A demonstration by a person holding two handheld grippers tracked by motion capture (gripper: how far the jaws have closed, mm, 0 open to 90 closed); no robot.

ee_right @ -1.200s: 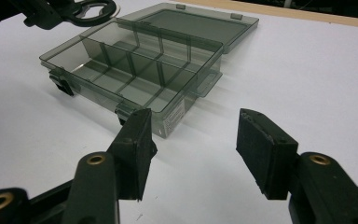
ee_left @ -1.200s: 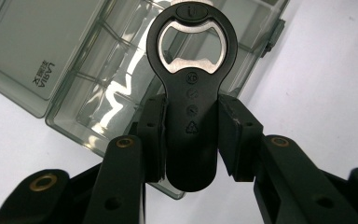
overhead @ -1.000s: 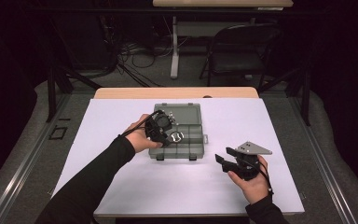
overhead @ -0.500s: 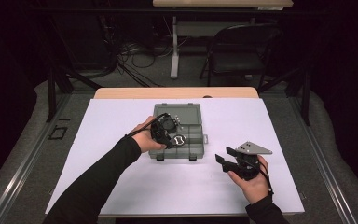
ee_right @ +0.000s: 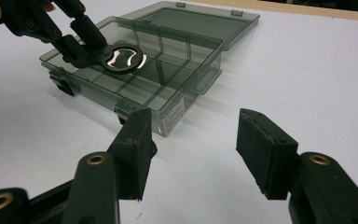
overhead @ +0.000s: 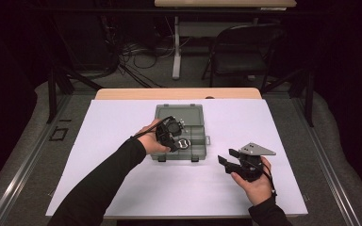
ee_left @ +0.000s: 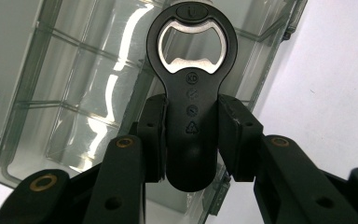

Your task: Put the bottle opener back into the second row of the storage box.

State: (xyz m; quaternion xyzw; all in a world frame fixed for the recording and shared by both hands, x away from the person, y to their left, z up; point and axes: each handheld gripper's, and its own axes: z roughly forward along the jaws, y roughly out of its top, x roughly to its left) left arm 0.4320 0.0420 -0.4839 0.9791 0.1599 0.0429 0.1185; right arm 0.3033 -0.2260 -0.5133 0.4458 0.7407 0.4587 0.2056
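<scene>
The clear box (ee_left: 74, 107) is cut off by the left gripper view's edges, its label partly unreadable.

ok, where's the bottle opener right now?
Clamped in the left gripper, the bottle opener hangs over the open compartment box at the table's middle in the high view, ring end toward the dividers.

You see white table cover (overhead: 122, 141) spread over wooden tabletop (overhead: 179, 93), bare wood strip at 12 o'clock edge. Beyond it, at 1 o'clock, dark folding chair (overhead: 245, 52) on grey floor. At 12 o'clock, white leg (overhead: 176, 44) of second table (overhead: 224, 3). At 11 o'clock, tangled cables (overhead: 132, 56) on floor. At 9 o'clock, your black square floor marking (overhead: 58, 134).
</scene>
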